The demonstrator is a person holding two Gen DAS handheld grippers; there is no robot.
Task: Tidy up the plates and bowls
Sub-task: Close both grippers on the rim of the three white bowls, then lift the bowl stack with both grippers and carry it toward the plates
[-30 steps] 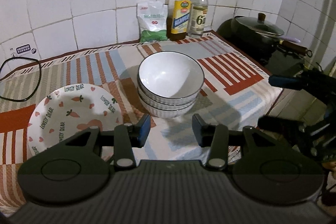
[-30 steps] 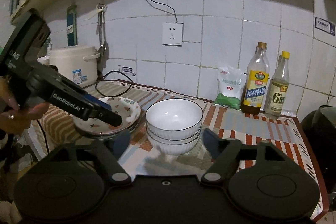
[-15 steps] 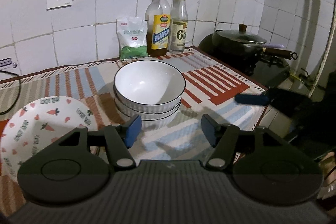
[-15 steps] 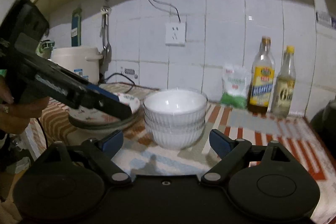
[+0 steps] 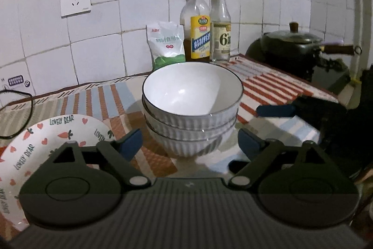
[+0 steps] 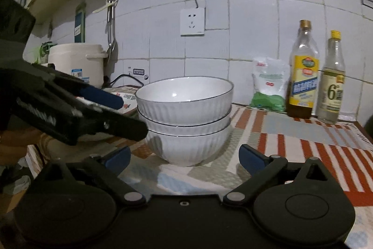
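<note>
Three white bowls (image 5: 192, 109) sit stacked one inside the other on a striped cloth (image 5: 268, 83). The left gripper (image 5: 190, 142) points at the stack with its fingers wide apart, one on each side of the bottom bowl, not touching it. The right gripper (image 6: 184, 156) does the same from its own side, fingers spread wide and holding nothing. A plate (image 5: 46, 139) with hearts and carrots lies at 9 o'clock from the bowls, just beside them. At 12 o'clock, by the tiled wall, stand two bottles (image 5: 207, 27) and a white bag (image 5: 166, 44). A black pot (image 5: 291, 46) sits at 2 o'clock.
</note>
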